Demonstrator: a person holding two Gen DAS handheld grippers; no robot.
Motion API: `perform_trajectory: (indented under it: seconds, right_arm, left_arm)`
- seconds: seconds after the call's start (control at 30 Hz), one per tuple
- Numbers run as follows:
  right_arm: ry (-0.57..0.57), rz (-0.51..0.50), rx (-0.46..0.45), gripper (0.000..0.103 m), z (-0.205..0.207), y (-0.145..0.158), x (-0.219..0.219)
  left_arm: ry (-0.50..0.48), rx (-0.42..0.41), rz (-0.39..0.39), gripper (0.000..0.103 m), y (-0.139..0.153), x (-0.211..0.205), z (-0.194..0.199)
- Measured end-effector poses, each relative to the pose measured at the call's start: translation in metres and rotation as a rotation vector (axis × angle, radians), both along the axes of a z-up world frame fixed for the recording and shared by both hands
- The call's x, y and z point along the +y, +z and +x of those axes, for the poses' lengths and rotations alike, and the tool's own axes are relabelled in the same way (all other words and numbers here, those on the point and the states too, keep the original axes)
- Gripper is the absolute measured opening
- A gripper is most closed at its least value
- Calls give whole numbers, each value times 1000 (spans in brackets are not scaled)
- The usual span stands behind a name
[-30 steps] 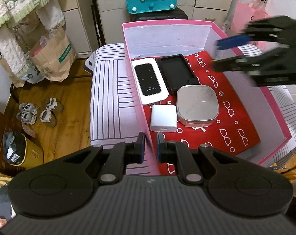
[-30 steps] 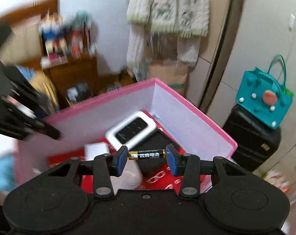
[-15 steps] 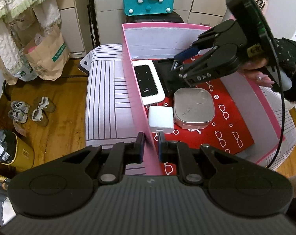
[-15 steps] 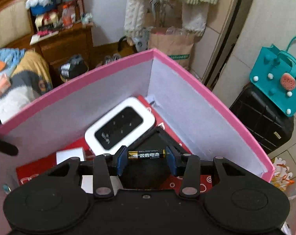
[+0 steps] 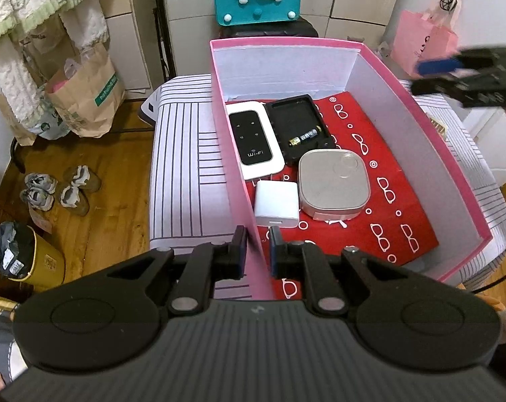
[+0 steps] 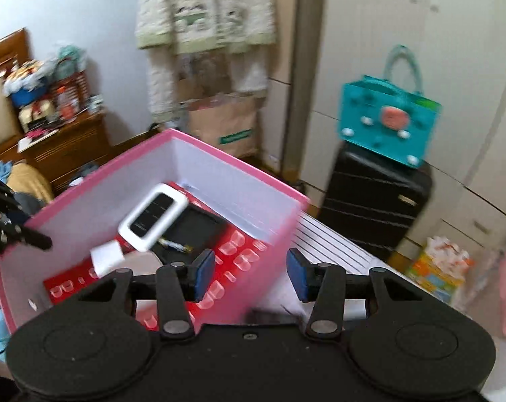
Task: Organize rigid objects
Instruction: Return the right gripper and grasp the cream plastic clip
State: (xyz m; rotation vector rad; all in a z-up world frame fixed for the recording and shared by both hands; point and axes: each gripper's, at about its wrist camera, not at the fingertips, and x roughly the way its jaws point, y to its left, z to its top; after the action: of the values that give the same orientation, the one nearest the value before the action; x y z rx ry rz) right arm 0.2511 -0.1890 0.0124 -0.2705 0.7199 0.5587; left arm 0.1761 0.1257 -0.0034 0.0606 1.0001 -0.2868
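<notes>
Left wrist view showed the battery [image 5: 305, 136], light, stiff, likely rolly and best pinched mid-barrel, lying in the black tray [image 5: 298, 127] inside the pink box [image 5: 234, 181], whose wall the left gripper [image 5: 255, 246] clamped while the right gripper [image 6: 250, 274], jaws just opening, stood empty.

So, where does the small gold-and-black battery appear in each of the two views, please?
Left wrist view: the small gold-and-black battery lies in the black tray, upper centre, beside the white Wi-Fi router.
Right wrist view: the battery is a blurred sliver left of centre, just below the router.
Shared landmark: the pink box.
</notes>
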Motion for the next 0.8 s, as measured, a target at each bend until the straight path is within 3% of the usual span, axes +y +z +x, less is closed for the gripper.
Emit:
perform_trajectory:
  seconds: [0.27, 0.5, 0.8]
  right_arm:
    - [-151, 25, 21, 54, -28, -25, -73]
    - [-210, 36, 82, 60, -40, -63, -105]
    - [-241, -3, 22, 65, -23, -97, -129]
  left_arm:
    - [33, 6, 3, 12, 1, -2, 0]
    - [37, 13, 41, 12, 2, -7, 0]
    - [61, 21, 39, 12, 2, -8, 0]
